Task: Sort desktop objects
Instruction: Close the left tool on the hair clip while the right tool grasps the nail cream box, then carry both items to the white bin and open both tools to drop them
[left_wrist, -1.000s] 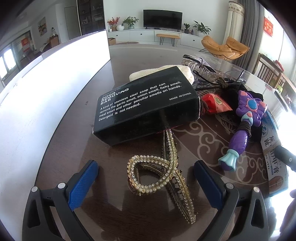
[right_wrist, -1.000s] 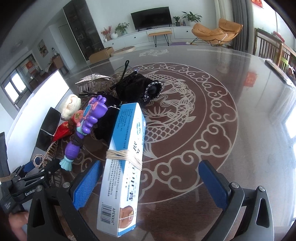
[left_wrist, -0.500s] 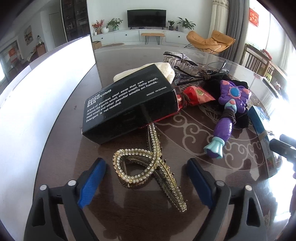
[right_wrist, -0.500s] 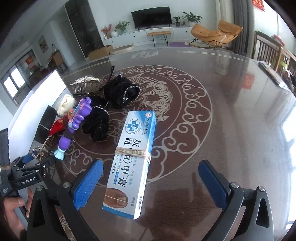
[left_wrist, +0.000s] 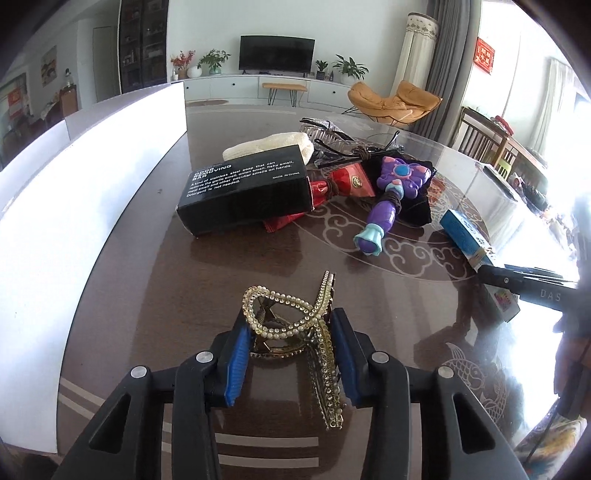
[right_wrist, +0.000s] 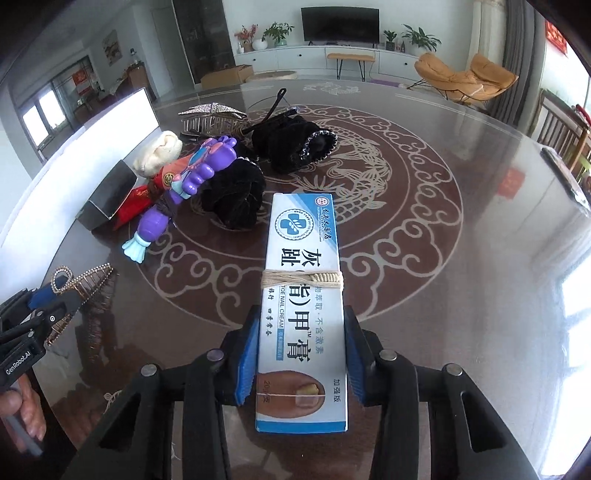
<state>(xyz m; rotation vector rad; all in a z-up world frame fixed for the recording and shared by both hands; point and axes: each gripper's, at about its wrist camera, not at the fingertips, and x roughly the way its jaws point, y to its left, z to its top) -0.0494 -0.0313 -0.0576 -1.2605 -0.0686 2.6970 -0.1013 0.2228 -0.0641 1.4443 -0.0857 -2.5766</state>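
Observation:
A gold pearl-studded hair claw (left_wrist: 327, 369) lies on the dark glass table (right_wrist: 461, 295). My left gripper (left_wrist: 291, 347) has it between its blue pads; the jaws are closing and both pads touch the claw. A blue and white nail cream box (right_wrist: 301, 258), tied with string, sits lengthwise in my right gripper (right_wrist: 301, 350). Those jaws are closing too, with the pads pressed on the box's sides. The right wrist view shows the left gripper (right_wrist: 55, 295) and the claw (right_wrist: 88, 280) at far left. The cream box (left_wrist: 465, 232) appears at the right of the left wrist view.
A pile beyond the grippers holds a black soap box (left_wrist: 243, 188), a purple toy wand (left_wrist: 384, 206), a red packet (left_wrist: 347, 181), a cream cloth (left_wrist: 266, 146), a black scrunchie (right_wrist: 236, 199), a black pouch (right_wrist: 291, 147) and a silver hair claw (right_wrist: 210, 114). A tall white panel (left_wrist: 92, 177) borders the left.
Both grippers went from wide open to closed in on their objects. The hair claw now sits clear of the black box, nearer me. The cream box has swung straight between the right pads.

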